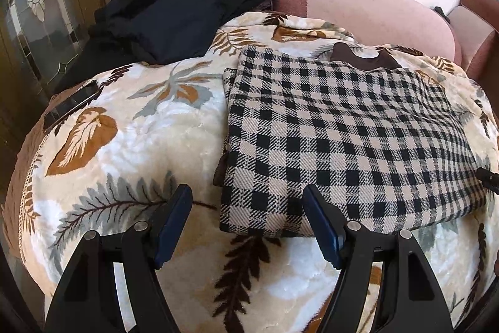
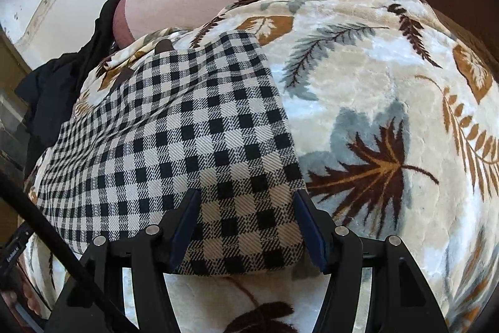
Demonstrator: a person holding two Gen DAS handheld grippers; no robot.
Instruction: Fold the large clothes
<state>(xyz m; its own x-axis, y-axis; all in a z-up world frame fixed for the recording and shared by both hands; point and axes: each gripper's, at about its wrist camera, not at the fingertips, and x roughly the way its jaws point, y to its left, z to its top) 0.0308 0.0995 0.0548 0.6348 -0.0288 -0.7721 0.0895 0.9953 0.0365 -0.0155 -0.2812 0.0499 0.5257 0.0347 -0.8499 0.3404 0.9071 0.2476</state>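
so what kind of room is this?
Likely a home living room: pink sofa draped in a leaf-print blanket, leaded-glass door beside it, checked garment laid out for folding.

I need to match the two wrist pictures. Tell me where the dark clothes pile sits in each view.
Left wrist: the dark clothes pile lies at upper left, beyond the leaf blanket.
Right wrist: the pile shows at the left edge, mostly cut off.
Shared landmark: the checked garment, right of the pile in both.
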